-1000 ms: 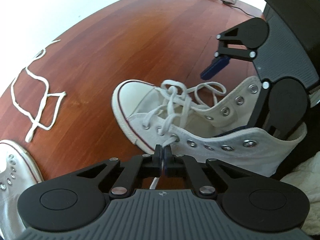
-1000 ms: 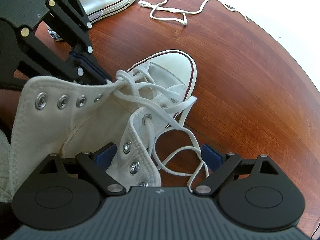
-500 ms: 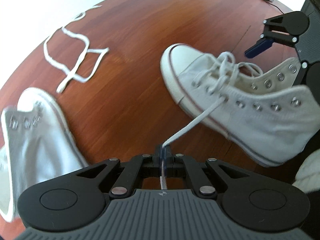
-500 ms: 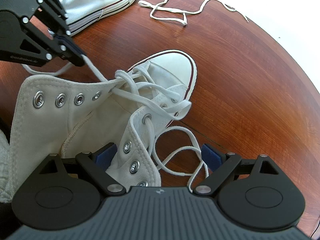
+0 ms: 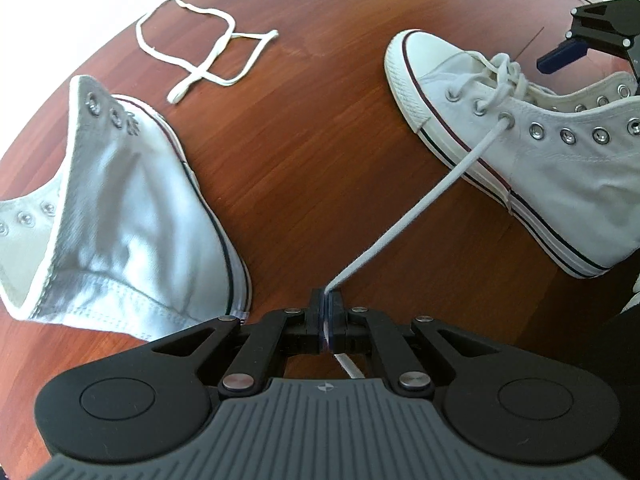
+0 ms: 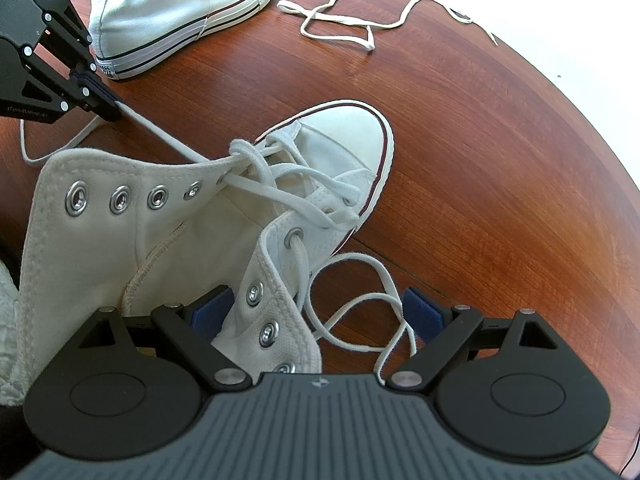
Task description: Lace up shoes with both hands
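Shoe (image 6: 192,216) being laced is a white high-top lying on the reddish wooden table (image 6: 500,160), its toe cap pointing away toward the far right in the right wrist view. Its lower eyelets are already threaded, while several upper metal eyelets are bare. One end of the lace (image 5: 412,216) comes out of an eyelet on the shoe's side and runs in a taut straight line to the left tool (image 5: 325,312), whose jaws are pressed together on it; a short tail of lace shows just behind the jaws. In the right wrist view that tool (image 6: 102,104) sits at the far left, gripping the same strand.

The right tool (image 6: 320,312) has its jaws spread wide, blue pads (image 6: 422,312) showing. Between them sit the near flap of the shoe's ankle and a slack loop of the other lace end (image 6: 360,304), which rests on the table; neither pad presses on anything.

A second white high-top (image 6: 176,12) lies unlaced at the far left of the table, and a loose lace (image 6: 360,24) lies tangled on the table beyond it, toward the far edge.
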The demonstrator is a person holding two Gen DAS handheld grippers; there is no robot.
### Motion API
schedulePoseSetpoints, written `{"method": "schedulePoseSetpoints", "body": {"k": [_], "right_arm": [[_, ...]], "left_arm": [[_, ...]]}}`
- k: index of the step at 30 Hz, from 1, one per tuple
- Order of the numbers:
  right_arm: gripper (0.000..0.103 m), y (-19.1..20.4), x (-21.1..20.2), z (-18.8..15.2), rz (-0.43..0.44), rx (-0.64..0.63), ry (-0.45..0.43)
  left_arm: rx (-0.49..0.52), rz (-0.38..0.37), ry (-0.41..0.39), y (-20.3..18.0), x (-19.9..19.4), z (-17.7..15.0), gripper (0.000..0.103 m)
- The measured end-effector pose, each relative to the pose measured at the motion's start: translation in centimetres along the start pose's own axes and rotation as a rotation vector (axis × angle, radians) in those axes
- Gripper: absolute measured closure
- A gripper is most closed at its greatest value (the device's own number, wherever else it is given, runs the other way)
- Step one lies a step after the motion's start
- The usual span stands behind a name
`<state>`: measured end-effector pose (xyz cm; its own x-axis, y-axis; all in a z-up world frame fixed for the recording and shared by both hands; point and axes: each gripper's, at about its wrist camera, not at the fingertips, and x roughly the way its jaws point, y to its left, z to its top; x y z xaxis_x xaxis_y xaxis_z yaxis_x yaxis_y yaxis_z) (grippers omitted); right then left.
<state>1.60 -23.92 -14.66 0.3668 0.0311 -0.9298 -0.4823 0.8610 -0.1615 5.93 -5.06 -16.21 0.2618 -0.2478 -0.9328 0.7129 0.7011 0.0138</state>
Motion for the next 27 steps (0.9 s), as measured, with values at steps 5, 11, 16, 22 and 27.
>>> {"method": "schedulePoseSetpoints", "body": {"k": [5,11,16,22,27], "right_arm": [[0.012,0.0,0.0,0.0,0.001,-0.002,0.0],[0.012,0.0,0.0,0.1,0.002,-0.003,0.0],[0.012,0.0,0.0,0.1,0.003,-0.004,0.0],[0.012,0.0,0.0,0.0,0.004,-0.001,-0.002],[0.012,0.0,0.1,0.0,0.006,0.003,-0.003]], "left_arm": [[0.014,-0.045,-0.036,-0.8,-0.7,0.8,0.077],[0.048,-0.101,-0.085,-2.2,-1.2,2.0,0.076],[0.093,-0.14,-0.123,-3.6,-1.1,3.6,0.076],[0.156,-0.182,-0.136,-5.2,-0.8,4.9,0.076],[0.18,-0.198,-0.135,-5.9,-0.2,5.6,0.076]]}}
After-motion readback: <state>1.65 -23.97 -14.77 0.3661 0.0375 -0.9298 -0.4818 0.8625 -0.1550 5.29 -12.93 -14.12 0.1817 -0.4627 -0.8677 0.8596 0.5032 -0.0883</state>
